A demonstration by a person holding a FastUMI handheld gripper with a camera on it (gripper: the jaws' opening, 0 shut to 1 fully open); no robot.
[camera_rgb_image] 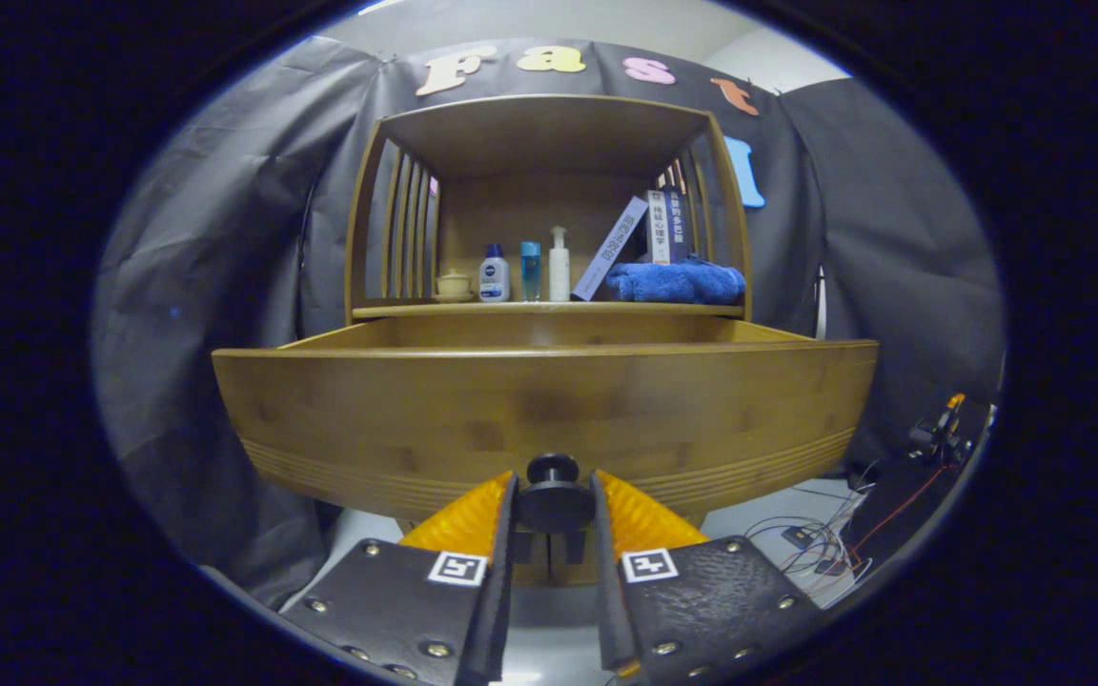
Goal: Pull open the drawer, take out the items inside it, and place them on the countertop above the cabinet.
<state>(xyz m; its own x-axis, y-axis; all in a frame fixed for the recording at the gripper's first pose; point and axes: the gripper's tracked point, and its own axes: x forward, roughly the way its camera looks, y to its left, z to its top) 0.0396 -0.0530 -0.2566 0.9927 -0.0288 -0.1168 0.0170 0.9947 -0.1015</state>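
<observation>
A bamboo cabinet stands ahead, and its drawer is pulled out toward me, its wide front panel close in front. My gripper is shut on the drawer's dark round knob, one finger pressing on each side of it. The drawer's inside is hidden behind the front panel. Above the drawer runs the countertop, under an open shelf frame.
On the countertop stand a small lidded cup, a white-and-blue bottle, a clear blue bottle and a white pump bottle. Leaning books and a folded blue towel sit at its right. Cables lie on the floor lower right.
</observation>
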